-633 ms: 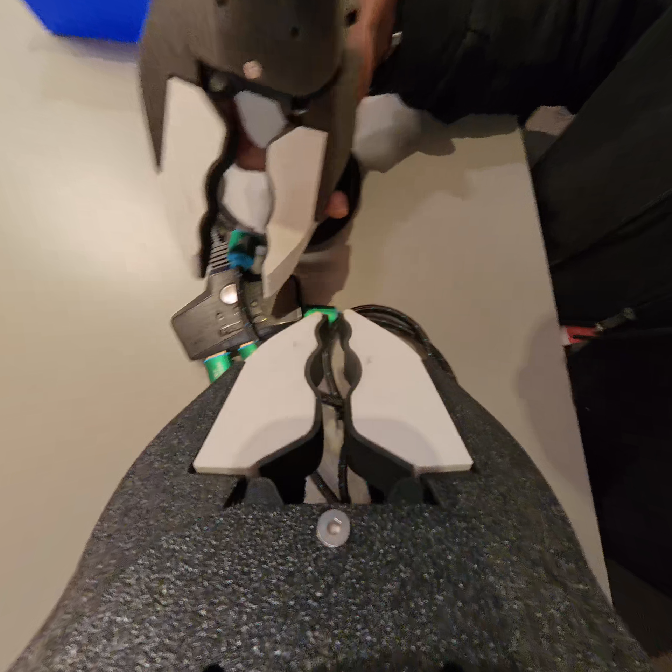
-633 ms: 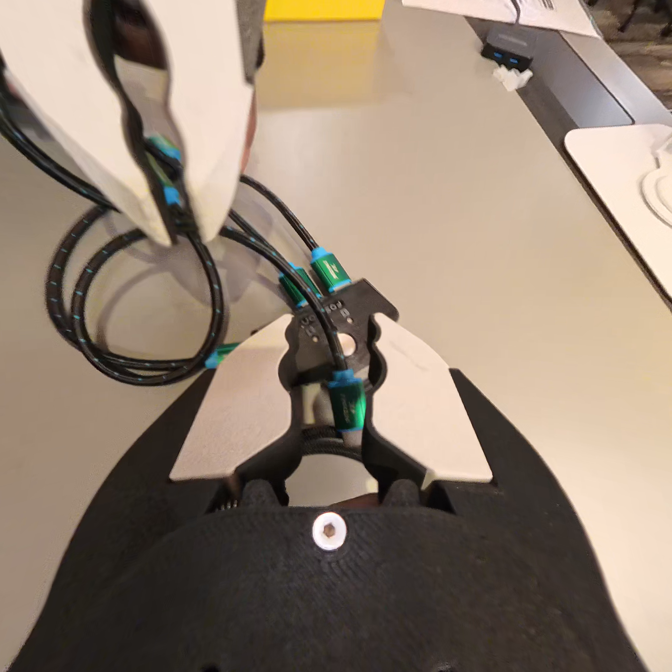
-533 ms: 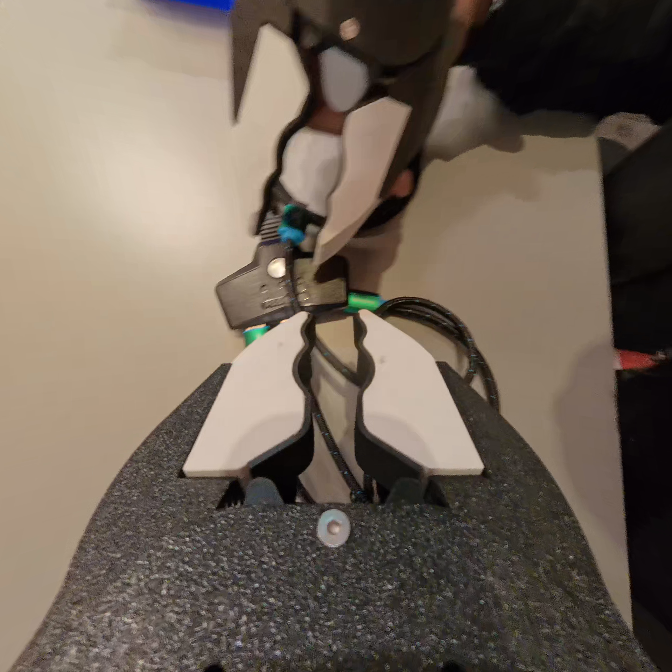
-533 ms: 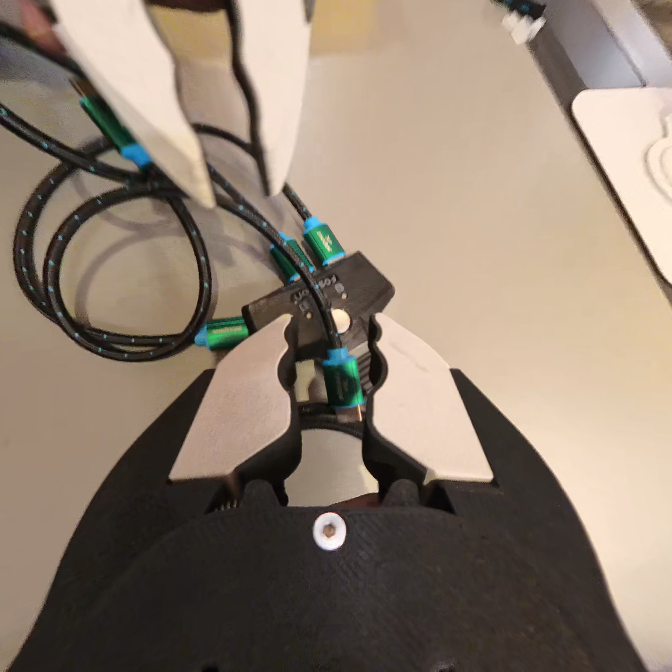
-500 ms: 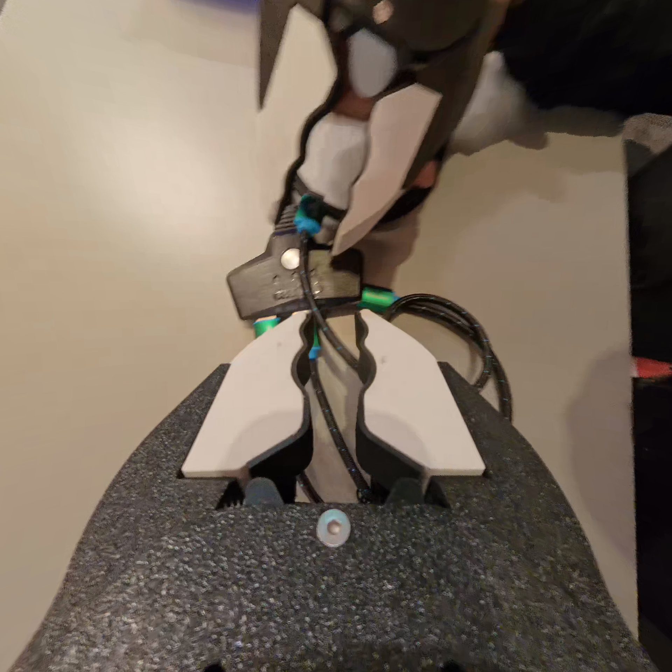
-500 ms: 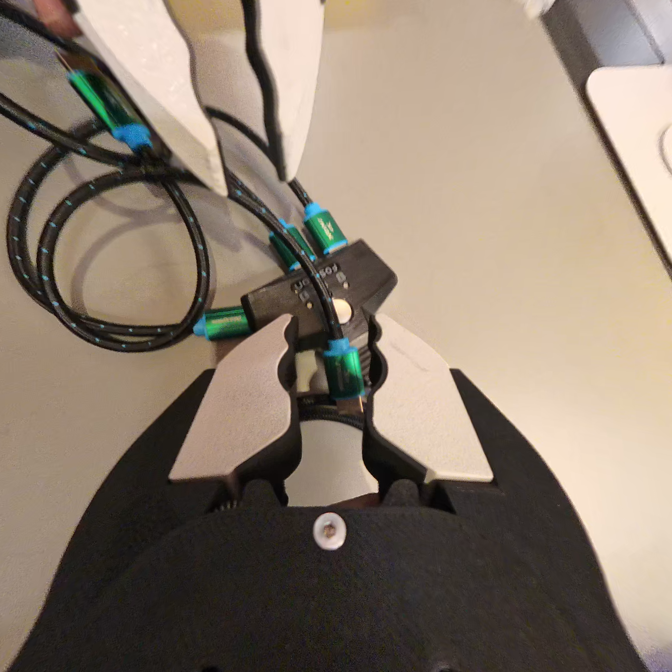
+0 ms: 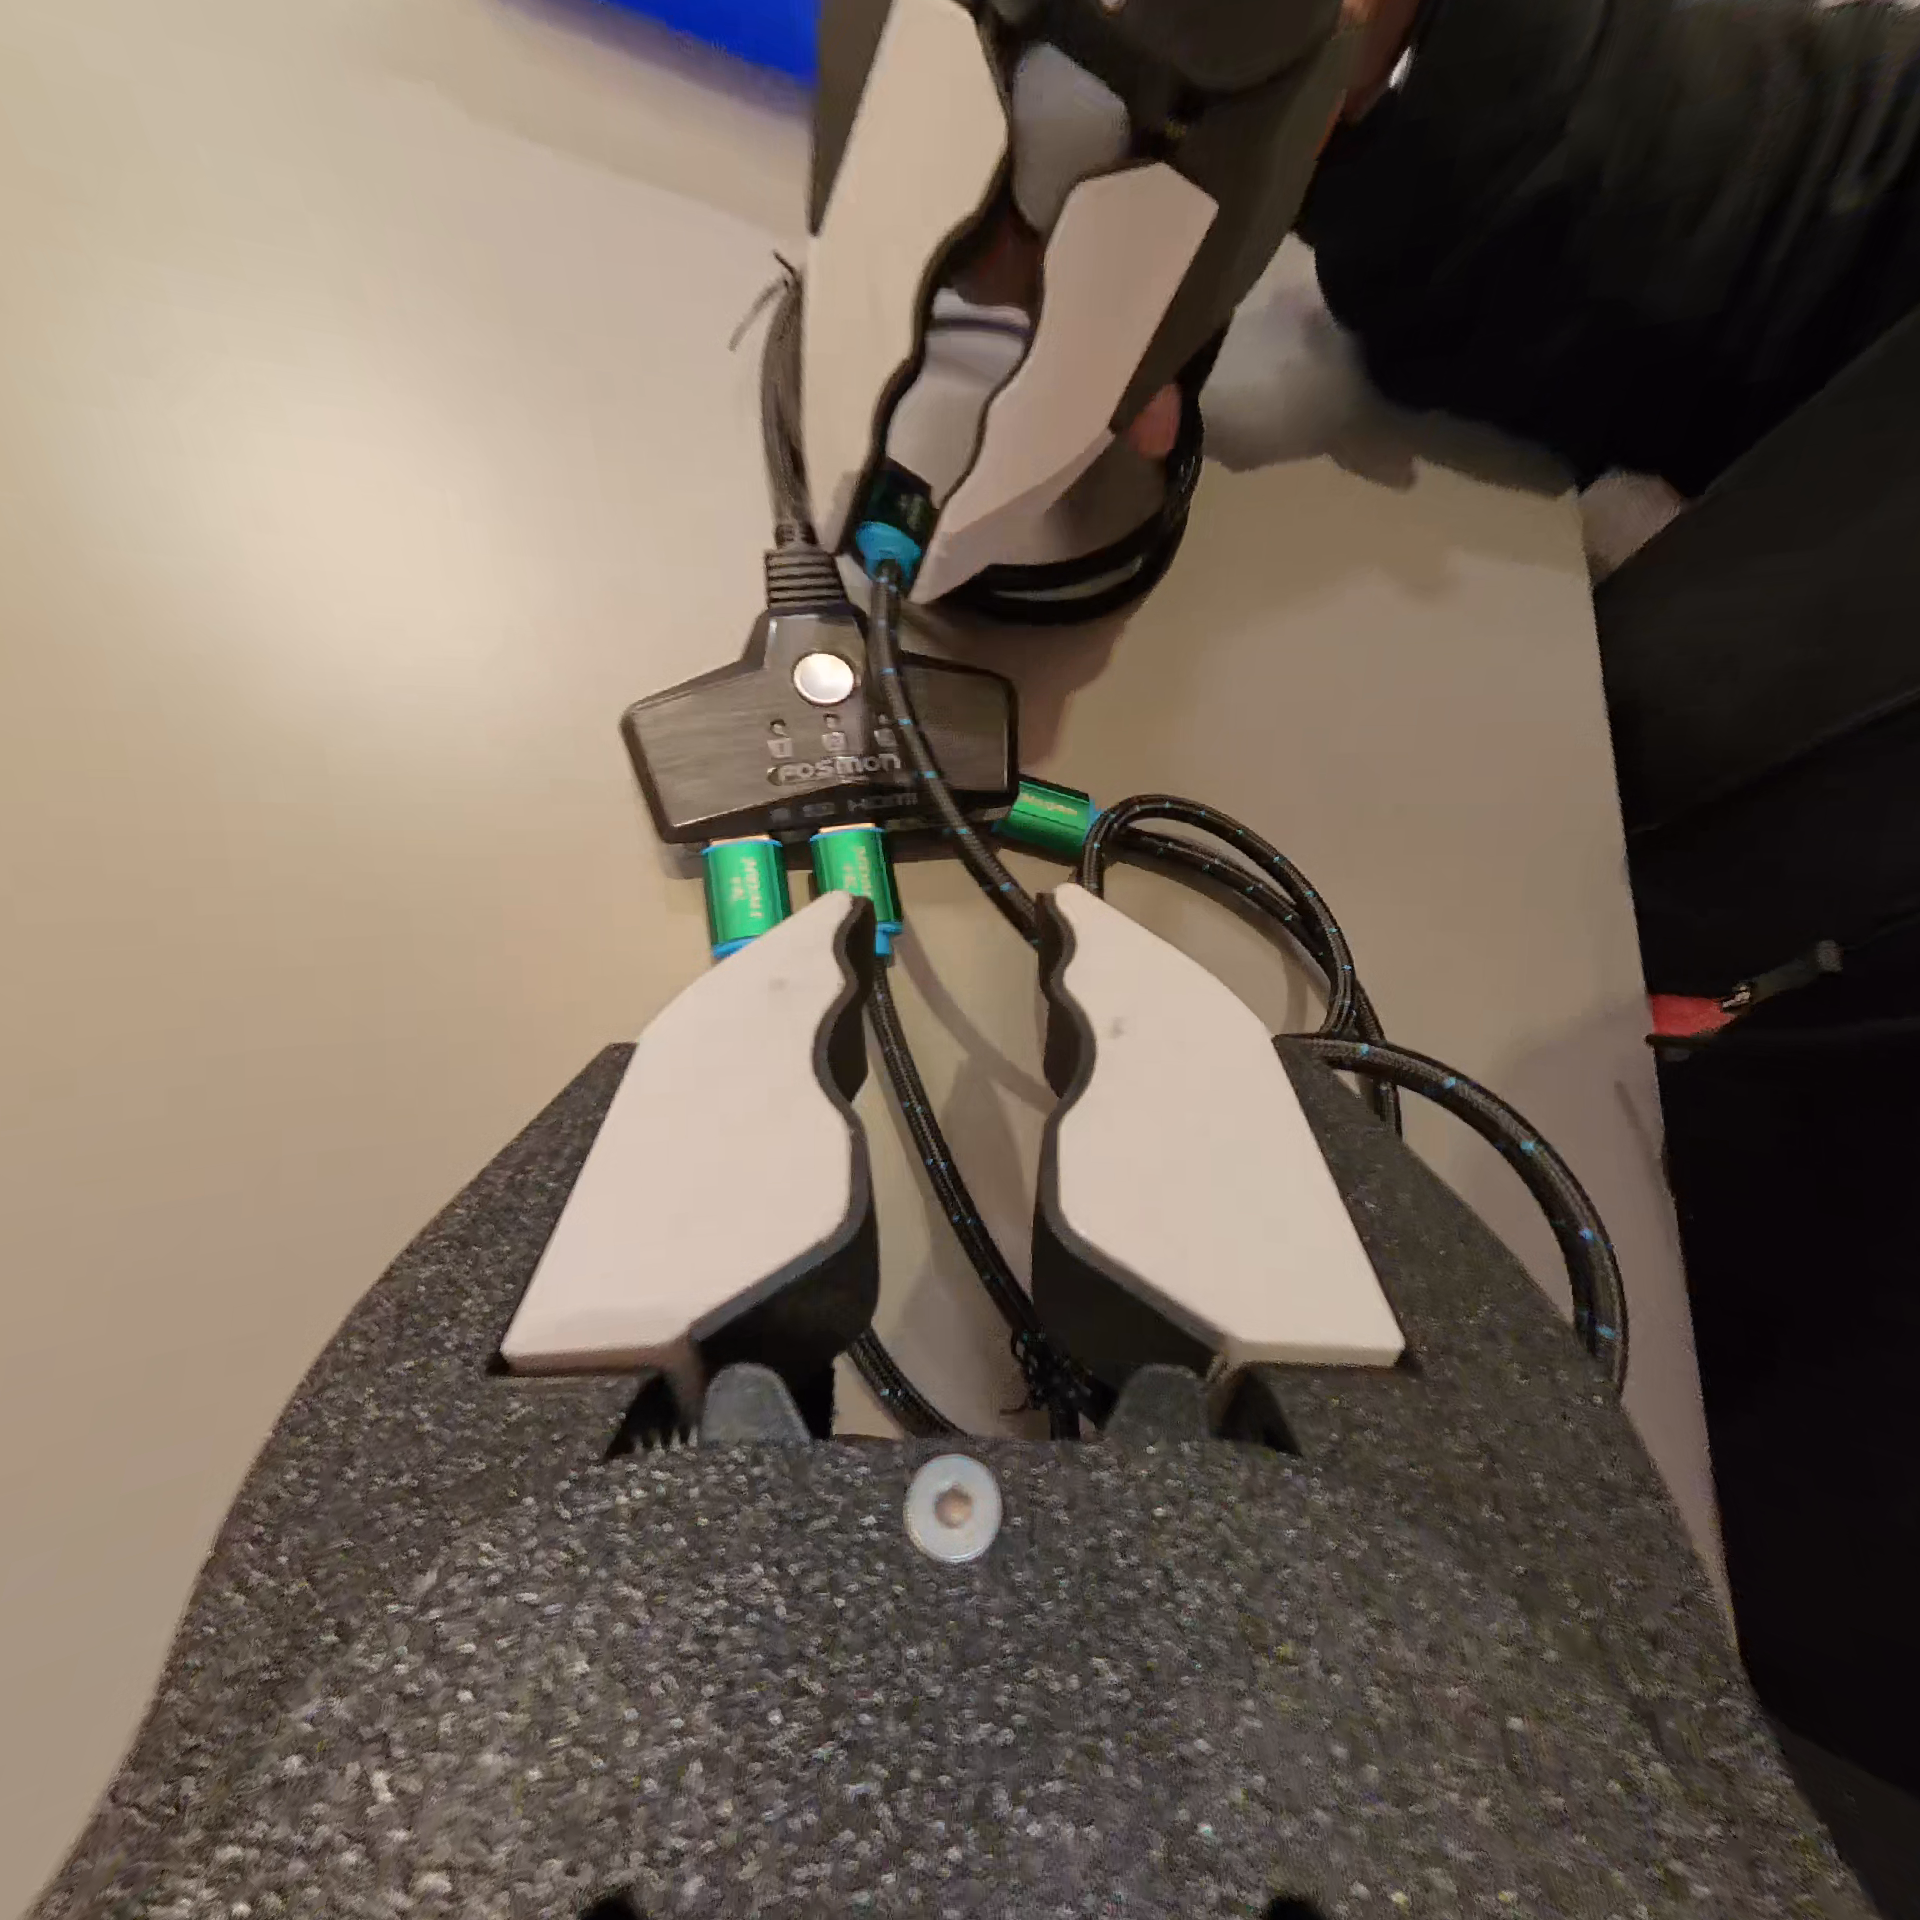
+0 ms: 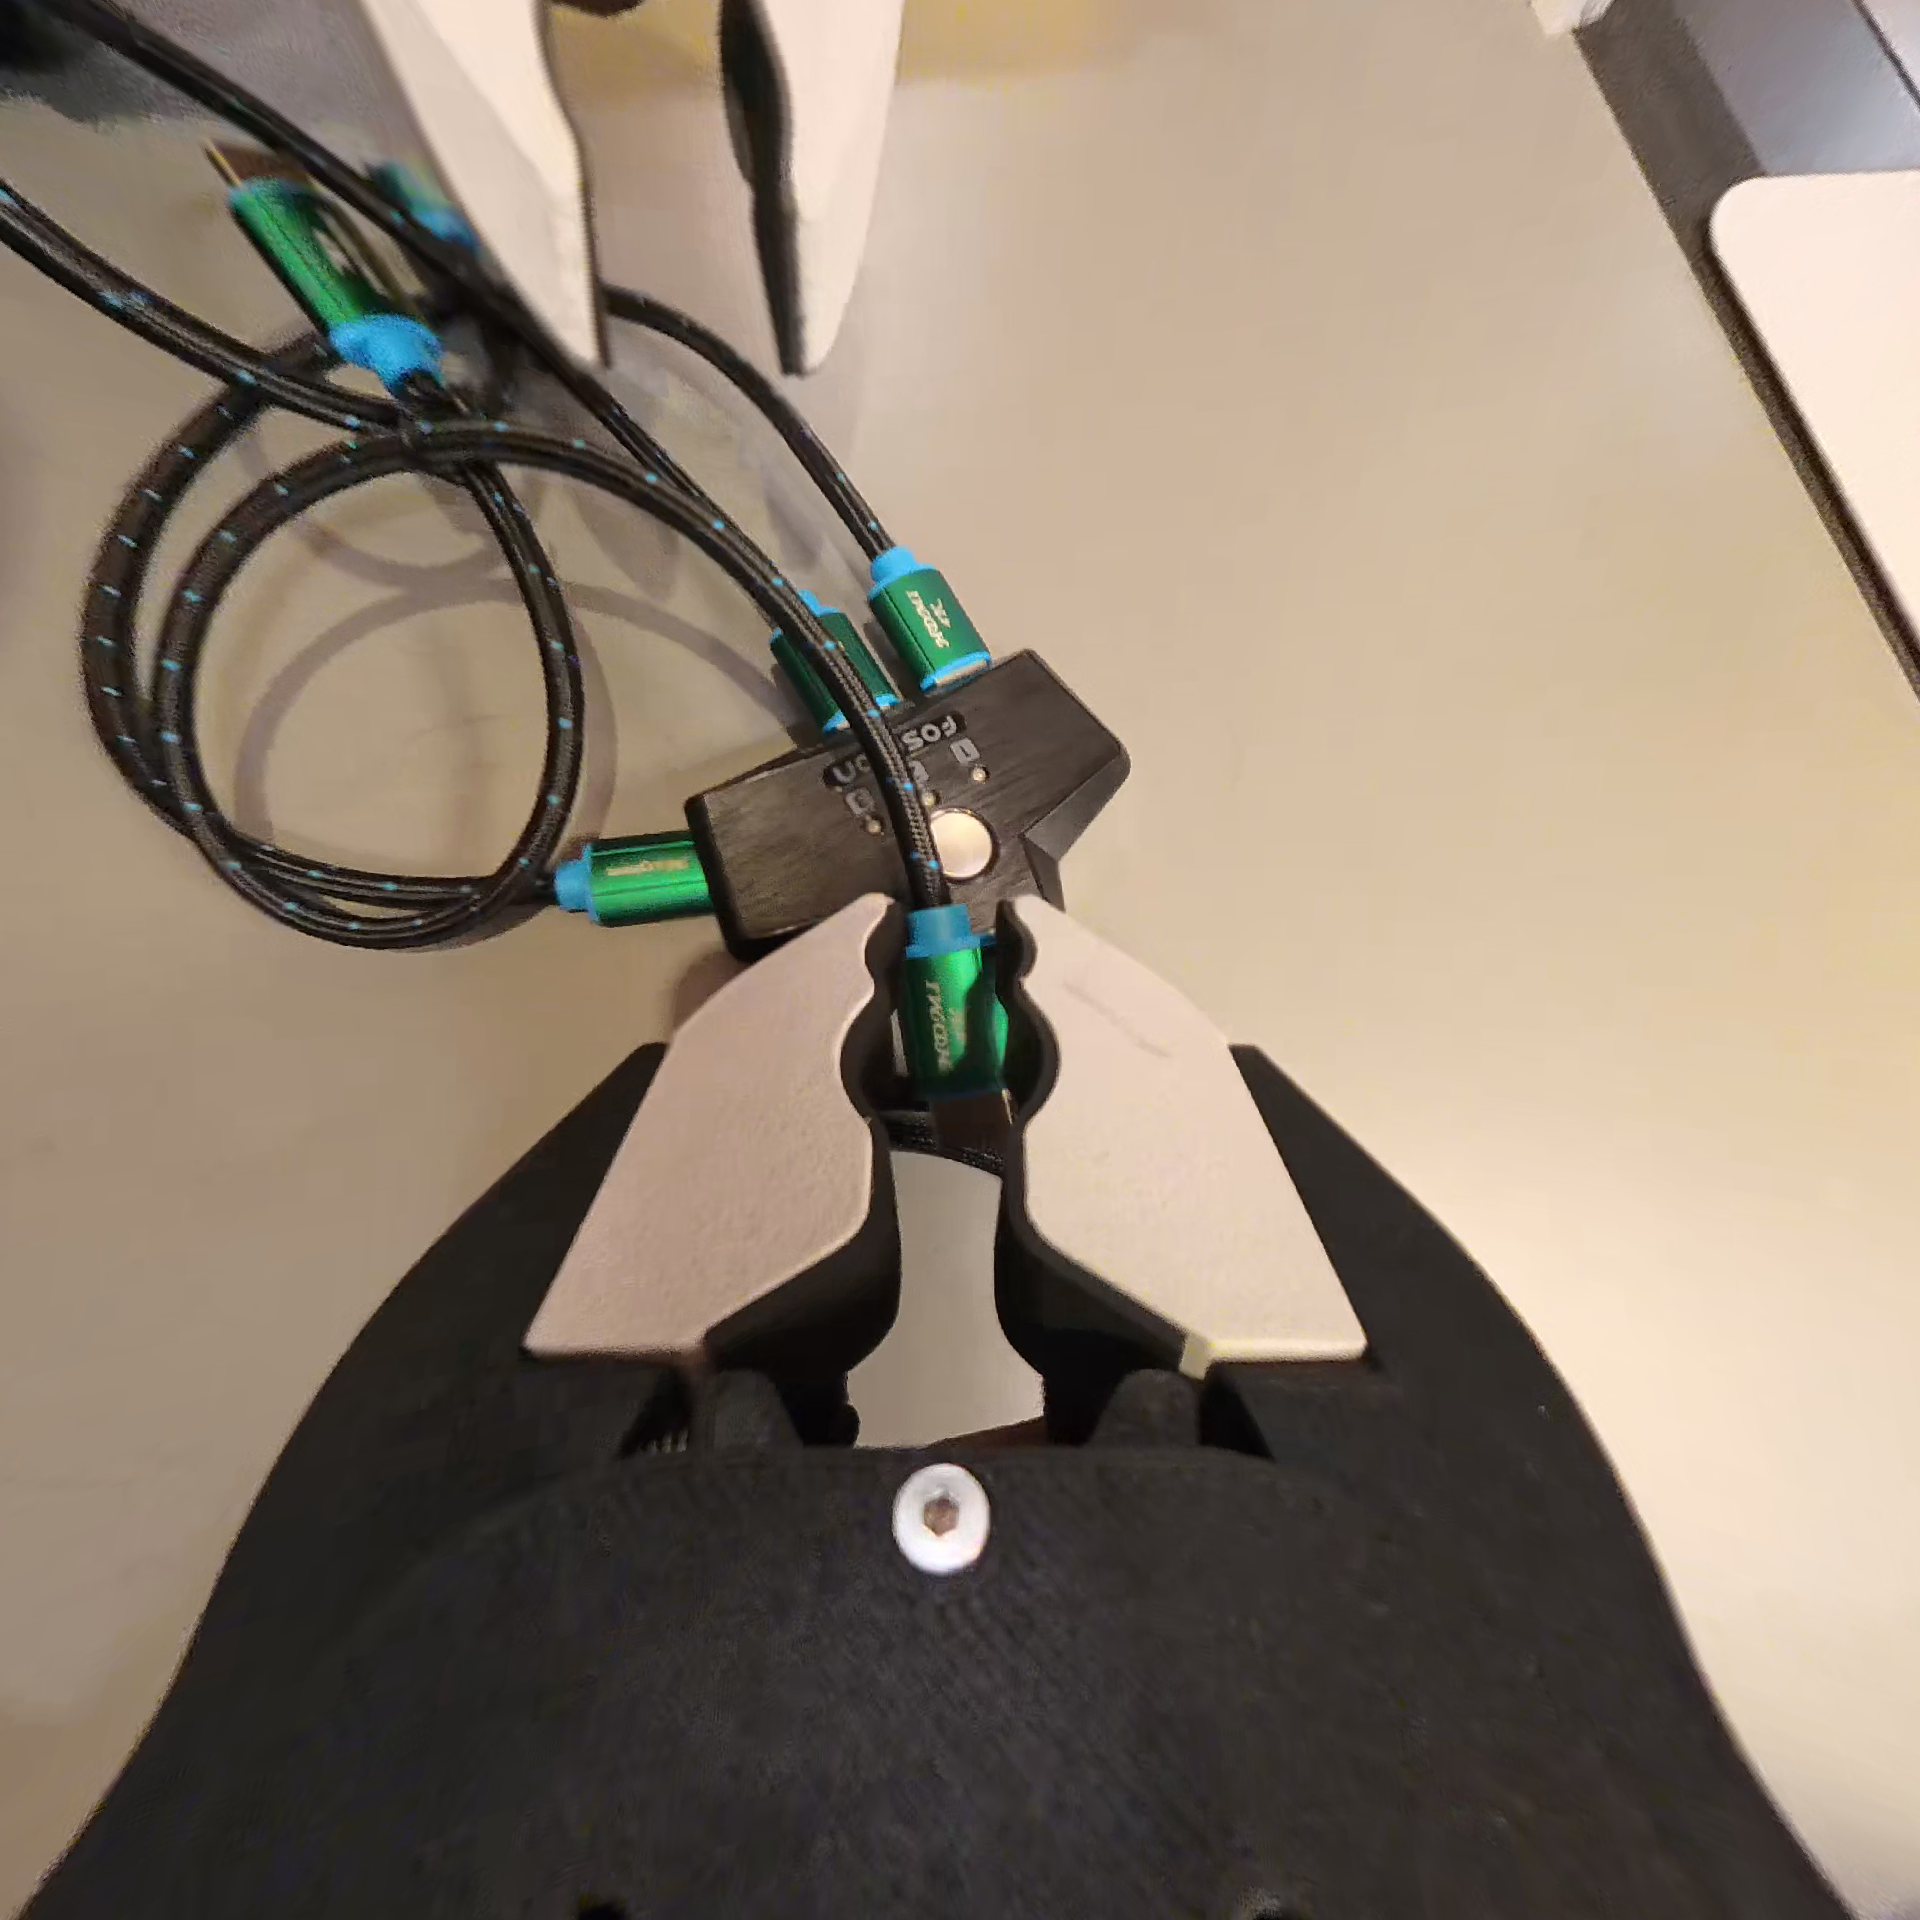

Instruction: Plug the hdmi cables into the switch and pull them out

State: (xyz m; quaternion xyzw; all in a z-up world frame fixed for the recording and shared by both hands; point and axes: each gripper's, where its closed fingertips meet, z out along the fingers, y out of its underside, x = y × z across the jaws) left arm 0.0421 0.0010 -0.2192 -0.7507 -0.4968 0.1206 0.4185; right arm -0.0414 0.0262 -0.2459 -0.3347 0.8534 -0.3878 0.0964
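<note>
A black HDMI switch (image 7: 727, 758) lies on the beige table, and it also shows in the right wrist view (image 8: 1039, 748). Three green plugs sit in its ports: two side by side (image 7: 740, 883) and one at its end (image 7: 1044, 805). My right gripper (image 8: 940, 920) is shut on a fourth green plug (image 8: 951, 1029), held just off the switch's cable end. That plug's braided cable (image 7: 935, 790) lies across the switch. My left gripper (image 7: 951, 909) is open with cables running loose between its fingers. A loose green plug (image 8: 301, 260) lies at far left.
Coiled black braided cables (image 8: 208, 675) lie left of the switch. The switch's own thick lead (image 7: 790, 416) runs away from it. A person's dark clothing (image 7: 1662, 312) is along the table's right edge. A white pad (image 8: 1849, 364) and a grey strip (image 8: 1714, 94) lie at the right. Tip to tip, the grippers are about 10 cm apart.
My left gripper has opened, let go of the cable and drawn back from the switch. My right gripper still holds its plug and has shifted a little off the switch.
</note>
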